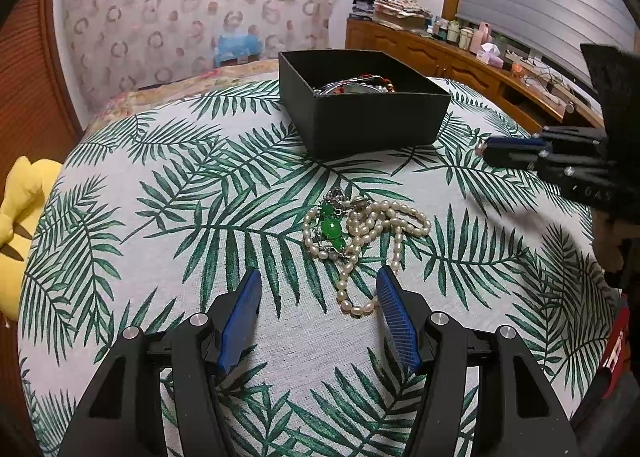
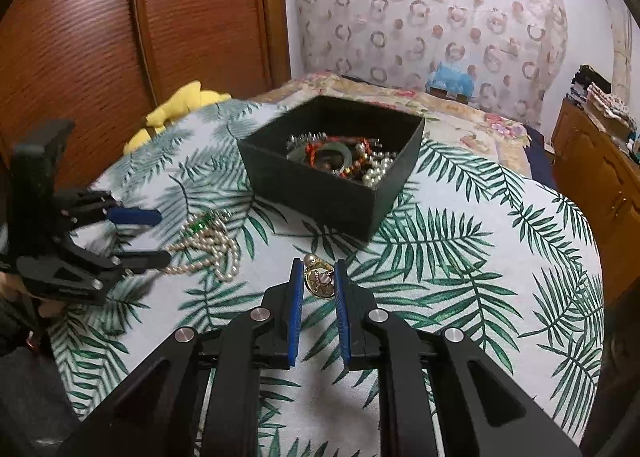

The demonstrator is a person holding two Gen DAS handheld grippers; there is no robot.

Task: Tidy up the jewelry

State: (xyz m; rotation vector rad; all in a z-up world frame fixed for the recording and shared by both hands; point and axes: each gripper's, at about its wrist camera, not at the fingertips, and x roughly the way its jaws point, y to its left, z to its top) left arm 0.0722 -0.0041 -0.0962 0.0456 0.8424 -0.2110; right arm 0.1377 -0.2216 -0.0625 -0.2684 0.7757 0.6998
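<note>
A pearl necklace [image 1: 372, 225] tangled with a green-bead piece [image 1: 330, 225] lies on the palm-leaf cloth. My left gripper [image 1: 319, 271] is open, its blue pads on either side of the strand's near end without touching it. The right wrist view shows the same gripper [image 2: 163, 237] beside the pearls [image 2: 208, 245]. My right gripper [image 2: 318, 263] is shut on a gold brooch [image 2: 320, 281] that rests on the cloth. From the left wrist view it [image 1: 482, 148] sits at the right. The black box [image 2: 312, 189], also seen as [image 1: 372, 121], holds a jade bangle, pearls and red beads.
The palm-leaf tablecloth [image 1: 200, 177] covers a round-looking table. A yellow plush toy [image 2: 176, 109] lies at its far left edge by the wooden wardrobe doors [image 2: 80, 57]. A wooden sideboard [image 1: 440, 57] with clutter runs along the right wall.
</note>
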